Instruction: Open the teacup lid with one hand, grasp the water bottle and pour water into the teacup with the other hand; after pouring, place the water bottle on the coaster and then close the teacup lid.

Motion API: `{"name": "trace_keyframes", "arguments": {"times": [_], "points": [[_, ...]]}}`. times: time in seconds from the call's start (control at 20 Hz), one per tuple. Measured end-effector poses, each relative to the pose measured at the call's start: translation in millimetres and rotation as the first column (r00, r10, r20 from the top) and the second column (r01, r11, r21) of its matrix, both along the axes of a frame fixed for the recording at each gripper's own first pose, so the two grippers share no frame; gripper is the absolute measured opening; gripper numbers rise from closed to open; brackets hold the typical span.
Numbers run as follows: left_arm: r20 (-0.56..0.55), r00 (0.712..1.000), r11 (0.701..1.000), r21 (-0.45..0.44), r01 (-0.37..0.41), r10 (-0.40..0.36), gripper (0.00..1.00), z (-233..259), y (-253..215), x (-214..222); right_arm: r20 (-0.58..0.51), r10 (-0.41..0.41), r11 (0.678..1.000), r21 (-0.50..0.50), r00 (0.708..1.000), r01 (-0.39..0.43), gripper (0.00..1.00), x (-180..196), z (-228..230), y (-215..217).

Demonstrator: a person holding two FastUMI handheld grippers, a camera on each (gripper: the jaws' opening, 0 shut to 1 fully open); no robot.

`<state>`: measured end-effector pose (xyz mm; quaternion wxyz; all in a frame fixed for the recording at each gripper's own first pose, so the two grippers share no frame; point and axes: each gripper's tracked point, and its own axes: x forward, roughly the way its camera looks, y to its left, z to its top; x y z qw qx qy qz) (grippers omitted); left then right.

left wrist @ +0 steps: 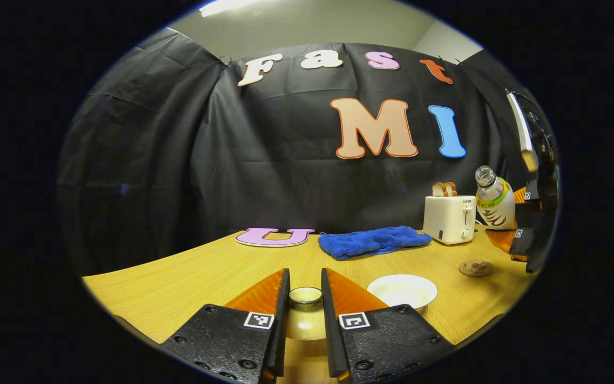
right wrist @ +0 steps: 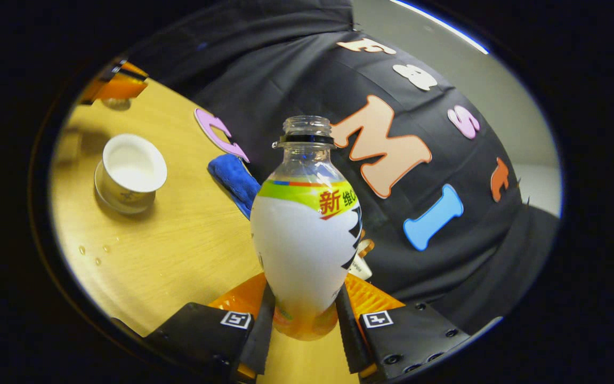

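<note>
two grips held: lid (left wrist: 305, 295) left, bottle (right wrist: 304, 234) right.
my left gripper (left wrist: 305, 298) pinches the lid's small slick knob above the table (left wrist: 179, 277); open teacup (left wrist: 402, 290) beside; my right gripper (right wrist: 303, 312) clamps the uncapped bottle's base, light, crushable.

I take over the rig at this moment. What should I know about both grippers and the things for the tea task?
Left gripper: jaws shut on the lid, held beside the open teacup.
Right gripper: jaws shut on the water bottle, uncapped, lifted and tilted.
Coaster: bare, on the table.
Done: lid off, bottle grasped. I cannot tell whether water is in the teacup.
Left: pour if needed, bottle onto coaster, lid back on.
</note>
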<state>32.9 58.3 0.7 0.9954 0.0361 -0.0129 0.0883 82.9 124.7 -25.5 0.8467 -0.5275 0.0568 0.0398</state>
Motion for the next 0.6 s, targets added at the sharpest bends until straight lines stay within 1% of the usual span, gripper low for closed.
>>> {"name": "trace_keyframes", "arguments": {"times": [0.1, 0.2, 0.3, 0.4, 0.6], "points": [[0.000, 1.000, 1.000, 0.000, 0.000, 0.000, 0.29, -0.5, 0.1, 0.6, 0.026, 0.016, 0.992, -0.124, 1.000, -0.013, 0.60, -1.6, -1.1, 1.5], [0.000, 1.000, 1.000, 0.000, 0.000, 0.000, 0.29, -0.7, 0.4, 0.3, 0.028, 0.029, 0.979, -0.204, 0.999, -0.023, 0.60, -7.7, -5.2, 4.5], [-0.001, 1.000, 1.000, -0.001, 0.000, 0.000, 0.29, -1.1, 0.6, 0.6, 0.003, 0.041, 0.971, -0.235, 0.999, -0.039, 0.61, -18.8, -9.3, 11.8], [-0.001, 1.000, 1.000, -0.002, 0.000, 0.000, 0.29, -1.0, 0.9, 0.0, -0.003, 0.053, 0.962, -0.269, 0.999, -0.052, 0.60, -26.0, -6.9, 15.8], [-0.001, 1.000, 1.000, -0.002, 0.000, 0.000, 0.29, -1.0, 0.7, 0.1, 0.013, 0.089, 0.919, -0.386, 0.996, -0.077, 0.60, -34.9, -6.3, 25.9]]}}
